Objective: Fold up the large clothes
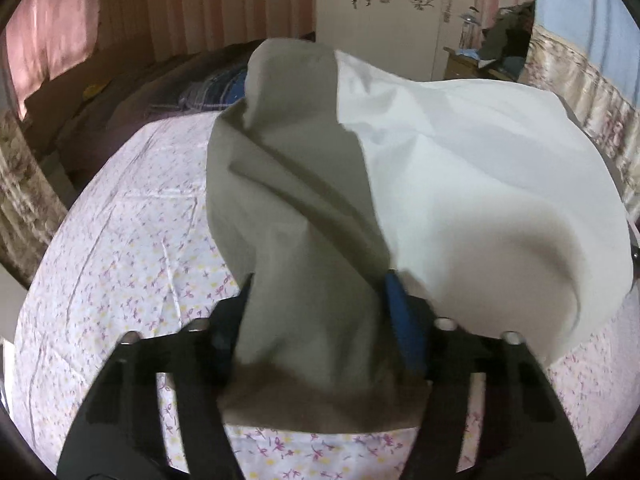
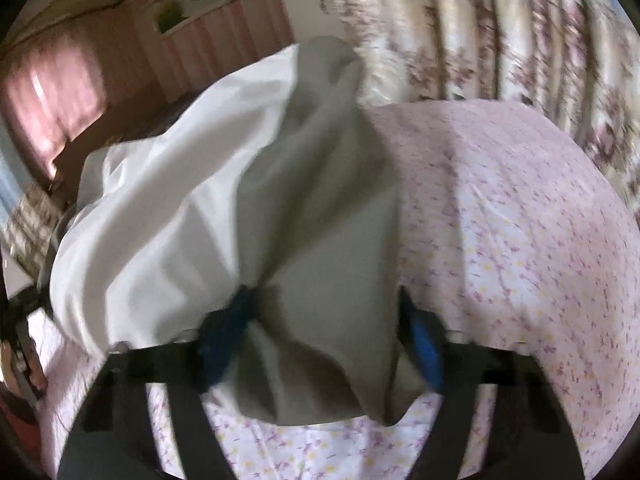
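Observation:
A large pale garment, white on one side and shaded grey-beige on the other, billows above the bed. In the left wrist view the garment rises ahead and spreads to the right. My left gripper stands half open, a thick bunch of it filling the gap. Folds run down to the blue pad. In the right wrist view the garment spreads to the left. My right gripper is also half open around a bunch, with blue pads on both sides. The cloth's near edge hangs below both sets of fingers.
The bed wears a white sheet with small pink flowers. Flowered curtains hang close on the right. A dark bed with a plaid cloth, a white wardrobe and a cluttered table stand beyond. A hand shows at the left edge.

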{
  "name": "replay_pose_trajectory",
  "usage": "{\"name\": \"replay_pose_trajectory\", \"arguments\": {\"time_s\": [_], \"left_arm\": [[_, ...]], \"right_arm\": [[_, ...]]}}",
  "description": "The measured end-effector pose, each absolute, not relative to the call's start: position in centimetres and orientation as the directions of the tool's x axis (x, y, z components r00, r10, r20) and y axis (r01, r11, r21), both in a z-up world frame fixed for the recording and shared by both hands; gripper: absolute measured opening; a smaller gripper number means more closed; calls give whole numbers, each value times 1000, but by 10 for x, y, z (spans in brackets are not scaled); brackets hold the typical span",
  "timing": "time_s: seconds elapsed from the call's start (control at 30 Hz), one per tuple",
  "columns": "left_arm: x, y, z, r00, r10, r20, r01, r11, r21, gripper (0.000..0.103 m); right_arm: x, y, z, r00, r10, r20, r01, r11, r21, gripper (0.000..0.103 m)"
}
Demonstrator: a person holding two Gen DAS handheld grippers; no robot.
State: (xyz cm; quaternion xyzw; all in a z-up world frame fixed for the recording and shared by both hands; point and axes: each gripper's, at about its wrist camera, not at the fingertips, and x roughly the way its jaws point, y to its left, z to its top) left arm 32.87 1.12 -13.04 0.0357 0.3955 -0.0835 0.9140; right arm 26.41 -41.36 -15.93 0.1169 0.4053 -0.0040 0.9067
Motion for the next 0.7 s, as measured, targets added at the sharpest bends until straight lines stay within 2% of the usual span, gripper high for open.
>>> {"name": "replay_pose_trajectory", "arguments": {"time_s": [0.07,0.1,0.13,0.2,0.27,0.37,0.5,0.63,0.7], "left_arm": [[330,10,-128,674,-116,-729,176,984,6,45],[332,13,-125,673,-129,-728,171,985,-15,39],[333,14,-121,673,-140,-726,175,984,-27,37],[330,14,-112,684,-144,-715,186,982,-20,25],[322,14,-96,708,-139,-693,197,980,4,17],[304,22,-64,733,-185,-655,219,975,-30,13],[263,37,-40,735,-223,-640,236,969,-67,12],[213,62,-54,705,-244,-666,240,966,-99,14],[198,72,-78,672,-253,-696,238,964,-120,24]], "right_arm": [[268,-408,-156,665,84,-742,87,978,188,36],[269,-409,-153,668,107,-737,69,977,204,17],[270,-409,-149,670,125,-732,60,974,221,12],[266,-409,-135,696,136,-705,37,974,225,10],[252,-411,-111,747,151,-647,18,969,246,9],[229,-410,-86,778,198,-597,-20,957,290,9],[186,-392,-72,779,214,-589,-69,964,259,9],[130,-398,-80,756,191,-626,-41,968,246,9],[121,-408,-104,708,183,-682,-8,968,252,12]]}}
